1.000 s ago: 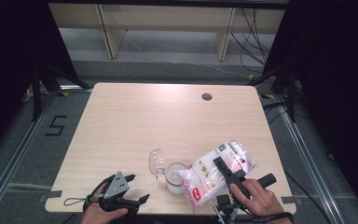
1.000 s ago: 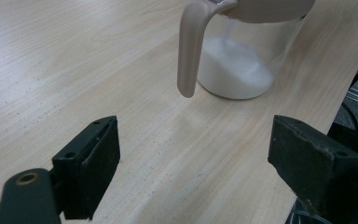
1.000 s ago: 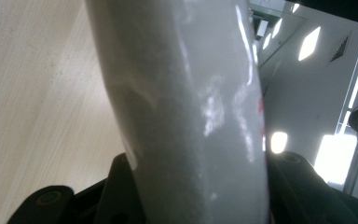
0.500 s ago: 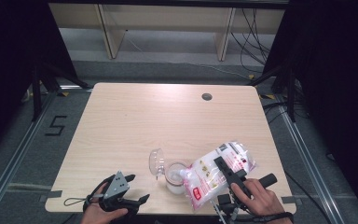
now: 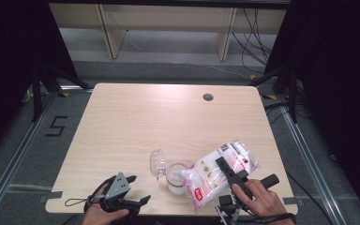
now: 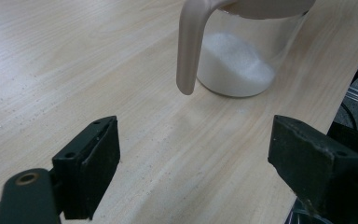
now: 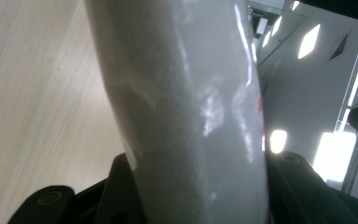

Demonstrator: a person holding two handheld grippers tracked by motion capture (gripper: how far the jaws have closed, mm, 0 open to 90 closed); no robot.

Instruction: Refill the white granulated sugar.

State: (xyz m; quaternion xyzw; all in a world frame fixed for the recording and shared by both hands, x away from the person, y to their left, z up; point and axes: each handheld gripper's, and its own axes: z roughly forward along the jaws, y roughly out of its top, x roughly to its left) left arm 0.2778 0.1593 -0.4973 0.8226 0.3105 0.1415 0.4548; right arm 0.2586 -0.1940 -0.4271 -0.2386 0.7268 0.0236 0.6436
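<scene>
So light wood table [image 5: 136, 122], grey floor [image 5: 23, 154]; right tool [image 5: 227, 171] grips bag [image 5: 215, 171], left tool [image 5: 133, 190] wide

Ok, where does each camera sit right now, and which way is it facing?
High view: above the person's side, looking forward and down on the table; both hands, left gripper, right gripper clamping the bag.
Left gripper view: on the left gripper, looking along its open jaws across the table at the jar.
Right gripper view: on the right gripper, looking along its jaws, which press the bag.
Shared: the jar in high and left gripper views.
</scene>
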